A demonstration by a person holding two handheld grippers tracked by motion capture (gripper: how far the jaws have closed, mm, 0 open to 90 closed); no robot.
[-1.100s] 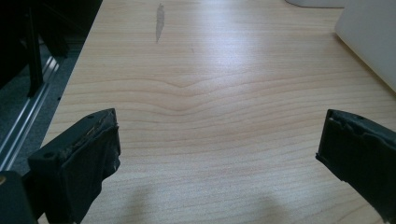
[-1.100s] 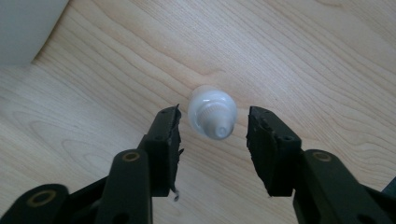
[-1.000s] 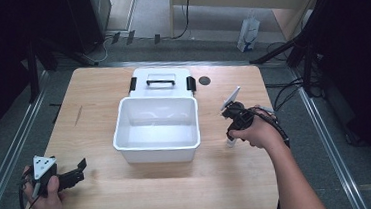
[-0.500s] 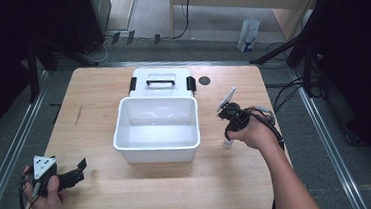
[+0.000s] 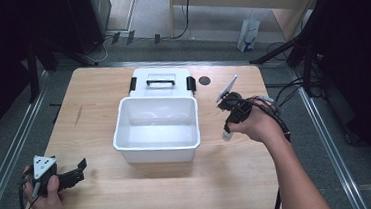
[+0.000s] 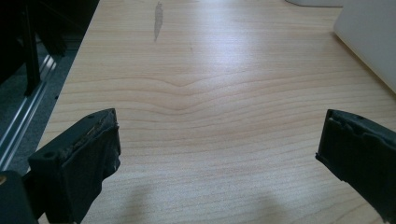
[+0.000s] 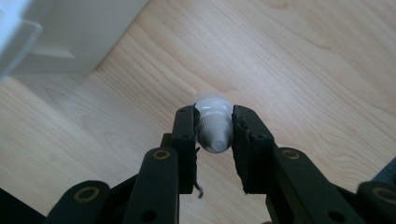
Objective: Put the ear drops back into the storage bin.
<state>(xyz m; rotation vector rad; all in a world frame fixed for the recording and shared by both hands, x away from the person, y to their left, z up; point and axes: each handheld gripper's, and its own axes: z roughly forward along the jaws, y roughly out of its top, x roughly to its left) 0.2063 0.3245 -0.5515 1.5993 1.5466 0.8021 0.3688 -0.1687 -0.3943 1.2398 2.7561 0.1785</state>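
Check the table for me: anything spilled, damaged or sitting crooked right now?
Nothing spilled or askew. The white bin sits square, its lid flat behind it. Only oddity: a dark streak on the table left of the bin. The right gripper holds a small white bottle; the left gripper is open.

Light wooden table (image 5: 131, 199), grey carpeted floor (image 5: 156, 11), metal rails (image 5: 7, 158), dark surroundings, cables (image 5: 292, 83)
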